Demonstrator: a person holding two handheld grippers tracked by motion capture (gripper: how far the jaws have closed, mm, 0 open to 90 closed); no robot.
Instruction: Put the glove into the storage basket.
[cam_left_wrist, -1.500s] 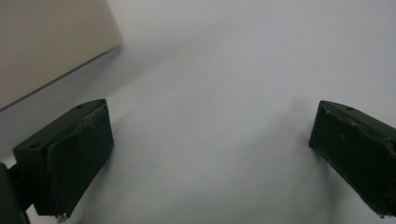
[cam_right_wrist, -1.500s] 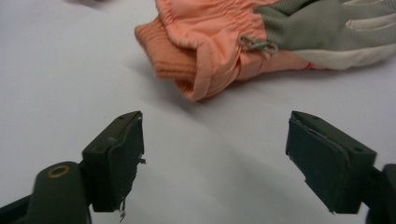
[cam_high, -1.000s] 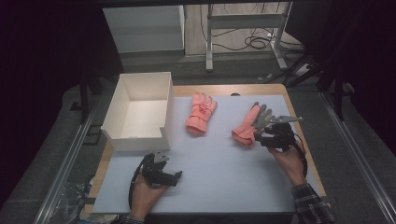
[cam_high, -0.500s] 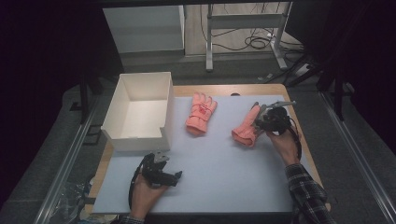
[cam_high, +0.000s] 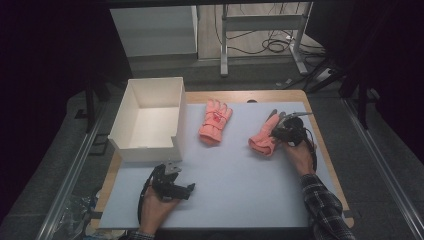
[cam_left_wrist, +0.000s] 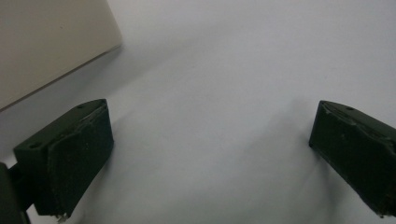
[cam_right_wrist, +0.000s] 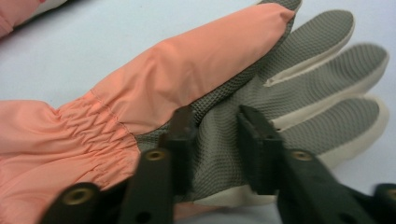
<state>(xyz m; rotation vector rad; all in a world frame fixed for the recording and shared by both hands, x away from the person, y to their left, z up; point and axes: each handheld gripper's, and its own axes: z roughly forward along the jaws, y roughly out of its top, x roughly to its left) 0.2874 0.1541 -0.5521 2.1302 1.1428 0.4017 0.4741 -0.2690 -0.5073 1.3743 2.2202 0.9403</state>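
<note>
Right glove (cam_high: 263, 141) lies palm-up on table (cam_high: 240, 200), right of the other glove (cam_high: 215, 122). L gripper (cam_high: 172, 185) rests near box (cam_high: 150, 120), fingers wide open, nothing btwn. R gripper (cam_right_wrist: 215, 154) fingers have just been closing, pinching glove's grey palm fabric. Best to bite deep enough before lifting. Box looks empty.

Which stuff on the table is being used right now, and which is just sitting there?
In use:
right gripper, its fingers pinching the palm of the right-hand glove

Just lying about:
other glove
white box
left gripper, open on the mat
</note>
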